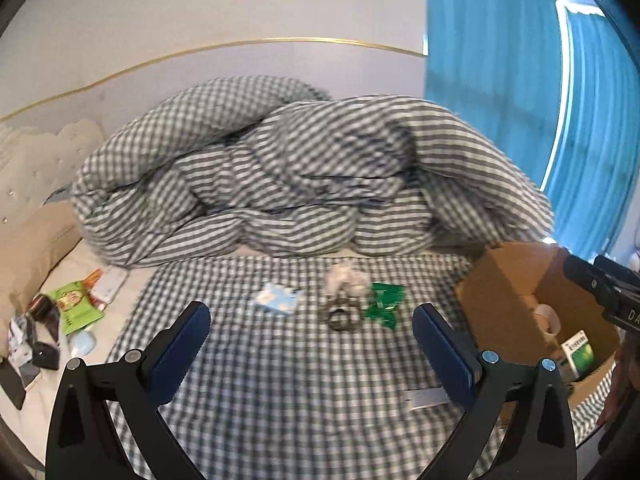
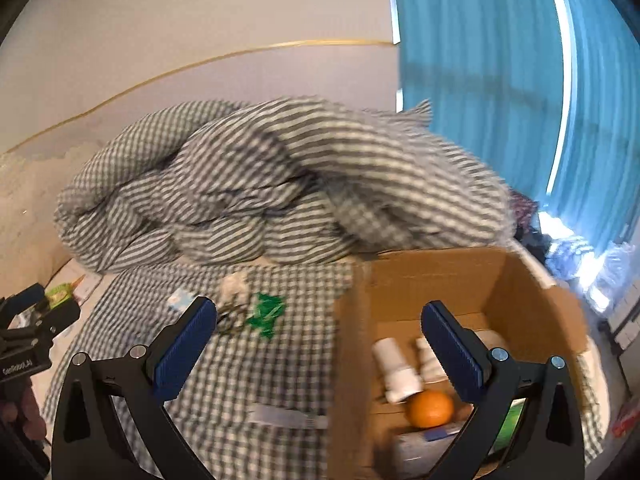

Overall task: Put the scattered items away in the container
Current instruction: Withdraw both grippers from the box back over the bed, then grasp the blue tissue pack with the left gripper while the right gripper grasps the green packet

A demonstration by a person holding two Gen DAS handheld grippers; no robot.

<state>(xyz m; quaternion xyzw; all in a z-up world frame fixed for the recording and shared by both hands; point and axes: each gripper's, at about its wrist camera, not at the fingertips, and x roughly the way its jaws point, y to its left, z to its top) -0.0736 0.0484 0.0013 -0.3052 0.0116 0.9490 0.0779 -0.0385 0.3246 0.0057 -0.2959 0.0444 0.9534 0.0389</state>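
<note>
A brown cardboard box point(image 2: 416, 276) stands on the checked bedspread, with white bottles point(image 2: 394, 368), an orange point(image 2: 430, 408) and a green packet inside. On the bedspread lie a blue-and-white packet point(image 1: 277, 299), a crumpled white wad point(image 1: 345, 279), a dark tape roll point(image 1: 341, 317), a green wrapper point(image 1: 383, 304) and a flat white strip point(image 1: 427, 397). My left gripper point(image 1: 312, 346) hangs open above the bedspread, short of these items. My right gripper point(image 2: 320, 344) is open too, with its right finger over the box and its left finger over the bedspread. Both hold nothing.
A bunched checked duvet point(image 1: 288, 176) fills the back of the bed. At the left edge lie more items: a green packet point(image 1: 74, 306), a pale blue object point(image 1: 83, 342) and dark things. A beige pillow point(image 1: 32, 248) and blue curtains point(image 1: 512, 80) border the bed.
</note>
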